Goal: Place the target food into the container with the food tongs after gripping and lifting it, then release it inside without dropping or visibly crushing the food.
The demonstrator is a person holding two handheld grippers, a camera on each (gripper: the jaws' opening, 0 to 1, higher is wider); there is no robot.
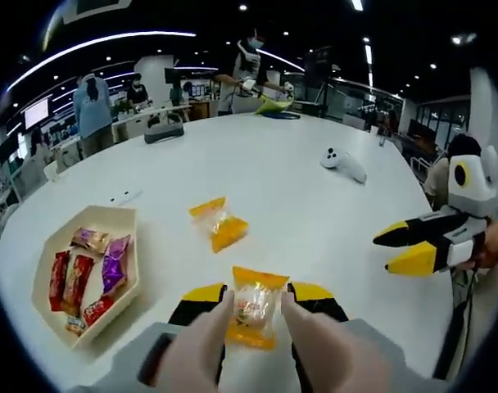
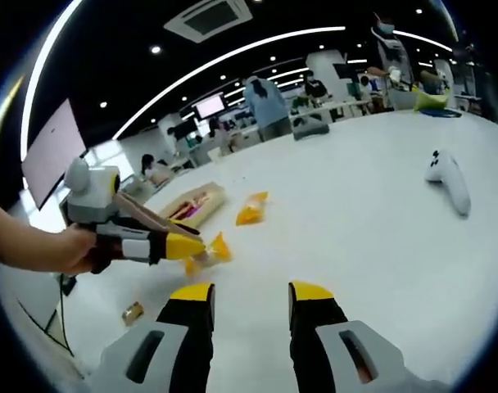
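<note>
Left gripper (image 1: 253, 307): snack packet (image 1: 254, 307) is being pinched between tongs above the bench (image 1: 314, 213).
Right gripper (image 2: 251, 296): fingers are being held apart, empty.
Container (image 1: 48, 258): is being left beside, apart.

A large open-plan office or lab hall is shown. A dark ceiling (image 1: 298, 33) is crossed by long curved light strips (image 2: 233, 57) and dotted with recessed spotlights, and an air-conditioning vent (image 2: 210, 18) is set into it. Wall screens (image 2: 210, 105) are mounted in the background, and desks (image 1: 142, 123) with equipment are ranged along the far side, where several people (image 1: 92, 110) are seen standing. The foreground is taken up by a broad white round table (image 1: 314, 205), with a white handheld controller (image 1: 344, 164) lying near its far edge.
</note>
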